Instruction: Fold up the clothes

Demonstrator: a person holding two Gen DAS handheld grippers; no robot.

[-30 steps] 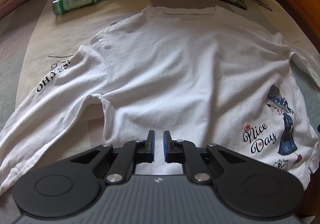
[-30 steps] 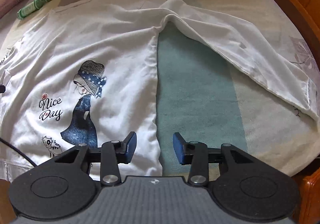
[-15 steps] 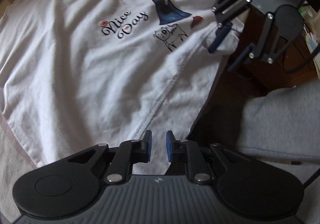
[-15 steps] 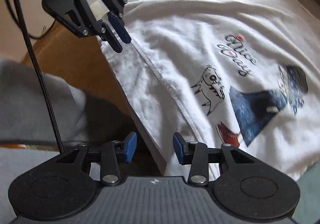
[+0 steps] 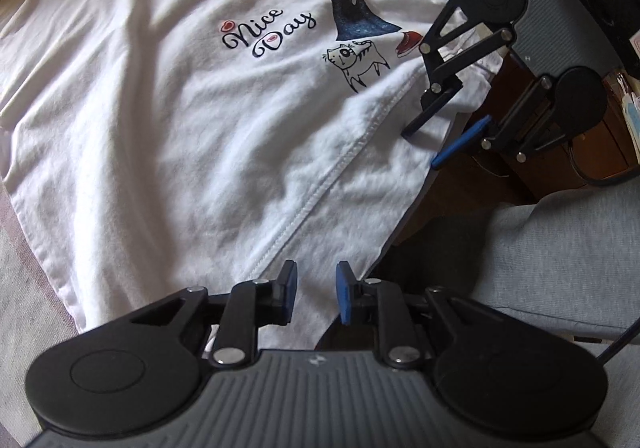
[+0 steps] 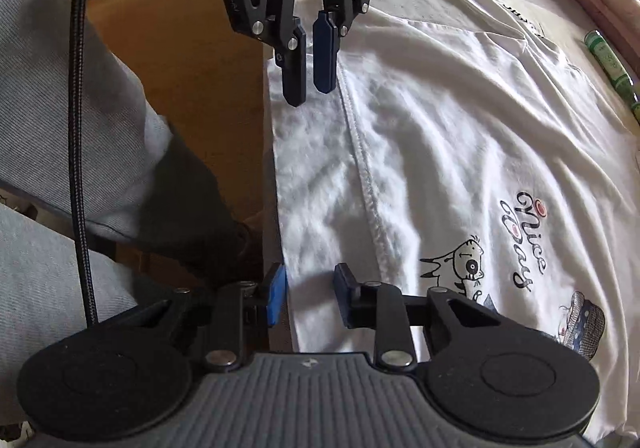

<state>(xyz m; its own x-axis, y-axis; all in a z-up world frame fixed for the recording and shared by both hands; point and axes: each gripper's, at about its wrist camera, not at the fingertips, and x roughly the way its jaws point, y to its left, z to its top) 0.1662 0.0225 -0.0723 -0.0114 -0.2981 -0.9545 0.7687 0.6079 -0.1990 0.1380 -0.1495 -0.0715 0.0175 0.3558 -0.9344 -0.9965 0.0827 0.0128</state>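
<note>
A white long-sleeved shirt (image 5: 160, 107) printed with "Nice Day" (image 5: 268, 33) lies flat on the bed, its stitched hem (image 5: 320, 187) toward me. My left gripper (image 5: 314, 288) is open, low over the hem's left part. My right gripper (image 5: 430, 145) is open around the hem's right corner. In the right wrist view the shirt (image 6: 440, 127) edge runs between the fingers of the right gripper (image 6: 310, 296). There the left gripper (image 6: 310, 85) points down at the hem with a narrow gap.
A person's grey trouser legs (image 5: 560, 248) stand close against the bed's wooden edge (image 6: 180, 27). A black cable (image 6: 80, 127) hangs on the left. A green bottle (image 6: 608, 59) lies beyond the shirt. Striped bedding (image 5: 24, 288) shows left of the hem.
The left gripper's fingers have spread wider. Both grippers have come closer to the hem, and the right one now has the shirt's edge between its fingers.
</note>
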